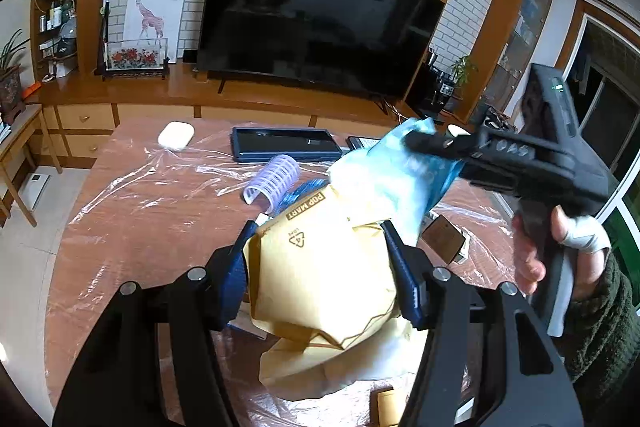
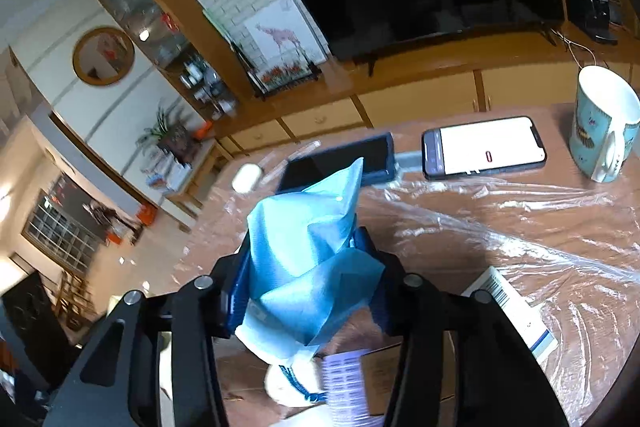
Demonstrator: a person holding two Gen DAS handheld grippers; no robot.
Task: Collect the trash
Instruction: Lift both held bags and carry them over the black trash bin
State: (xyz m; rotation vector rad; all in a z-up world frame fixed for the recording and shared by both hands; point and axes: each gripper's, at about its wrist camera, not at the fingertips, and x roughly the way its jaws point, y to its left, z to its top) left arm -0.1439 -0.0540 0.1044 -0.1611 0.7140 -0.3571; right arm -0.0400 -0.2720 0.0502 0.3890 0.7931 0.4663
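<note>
Now both tongs closed on trash: left tongs [image 1: 320, 267] around yellow mailer [image 1: 320, 279], right tongs [image 2: 306, 275] around blue wrapper [image 2: 308, 267].

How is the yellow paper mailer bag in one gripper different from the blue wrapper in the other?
The yellow paper mailer bag is opaque, stiff-looking and printed with a recycling mark; the blue plastic wrapper is thin, crumpled and slightly see-through. The mailer bag looks bulkier, filling the left gripper; the wrapper bunches into a peak in the right gripper. Both are clamped and held above the table.
</note>
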